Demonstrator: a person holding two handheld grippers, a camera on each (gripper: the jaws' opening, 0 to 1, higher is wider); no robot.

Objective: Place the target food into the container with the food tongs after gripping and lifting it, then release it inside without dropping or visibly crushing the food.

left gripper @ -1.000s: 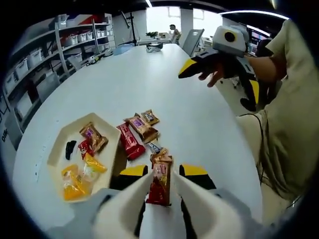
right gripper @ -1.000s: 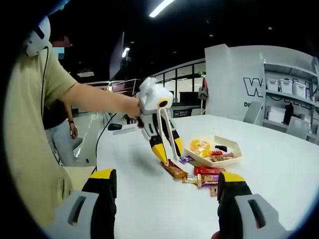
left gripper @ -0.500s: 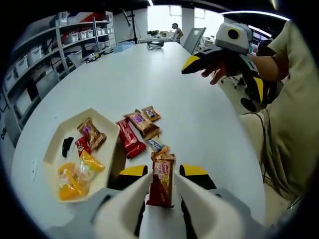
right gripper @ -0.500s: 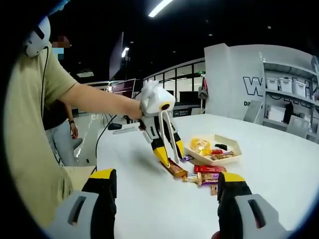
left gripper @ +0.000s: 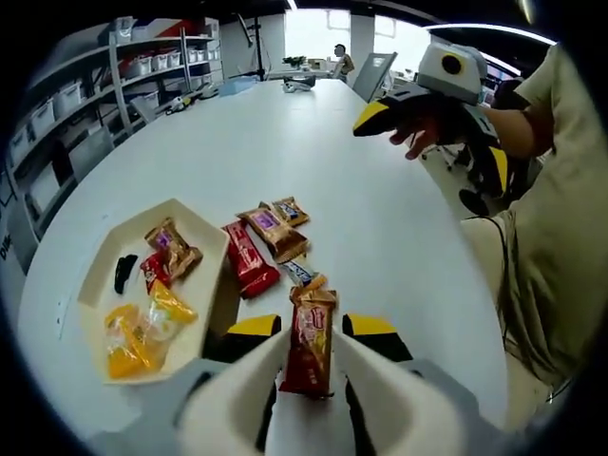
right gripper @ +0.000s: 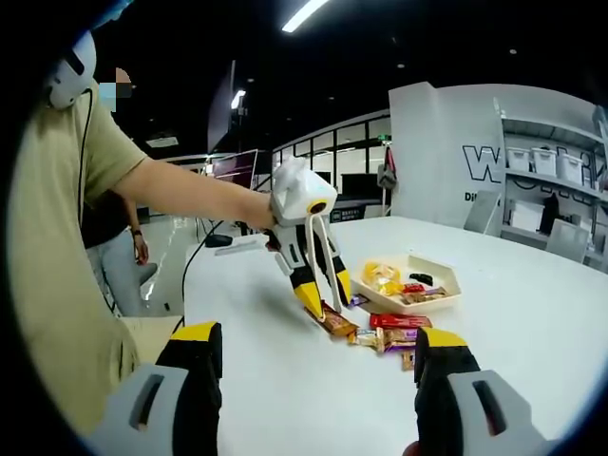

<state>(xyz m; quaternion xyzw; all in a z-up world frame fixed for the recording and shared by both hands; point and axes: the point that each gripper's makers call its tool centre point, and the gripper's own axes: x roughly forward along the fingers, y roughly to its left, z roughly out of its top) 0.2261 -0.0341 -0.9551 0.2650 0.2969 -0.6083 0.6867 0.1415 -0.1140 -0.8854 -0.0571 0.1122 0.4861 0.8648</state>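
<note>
Your left tongs (left gripper: 306,366) have lifted slightly, still clamped on the red snack packet (left gripper: 309,342) above the counter (left gripper: 285,142), beside the tray (left gripper: 204,275). Your right tongs (right gripper: 313,399) hang wide open, empty.

One tray (left gripper: 207,214) at nine o'clock holds four snacks (left gripper: 171,249). Four more packets (left gripper: 249,260) lie loose on the table (left gripper: 285,142) at centre, and one (left gripper: 309,342) sits at six o'clock.
</note>
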